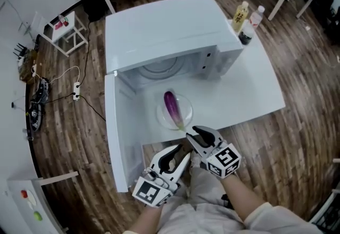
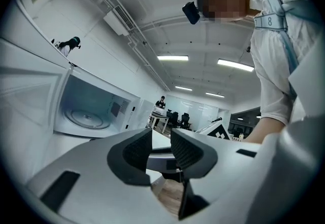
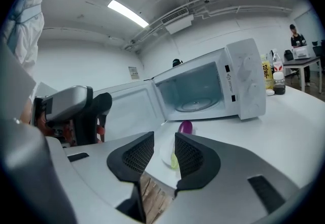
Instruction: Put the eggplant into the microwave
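A purple eggplant (image 1: 171, 105) lies on a clear plate (image 1: 161, 117) on the white table, just in front of the white microwave (image 1: 170, 31). Its door (image 1: 112, 137) hangs wide open to the left, and the turntable inside is bare. My right gripper (image 1: 195, 133) is at the table's near edge, close to the eggplant's green stem end, jaws apart with nothing between them. My left gripper (image 1: 177, 154) sits lower left of it, off the table edge, also open and empty. The right gripper view shows the eggplant (image 3: 186, 127) beyond the right gripper (image 3: 164, 154). The left gripper (image 2: 161, 149) faces the microwave (image 2: 91, 108).
Two bottles (image 1: 241, 15) stand at the table's far right, beside the microwave. The table (image 1: 255, 89) has bare surface to the right of the plate. The wooden floor lies below the near edge, with cables and a power strip (image 1: 76, 91) to the left.
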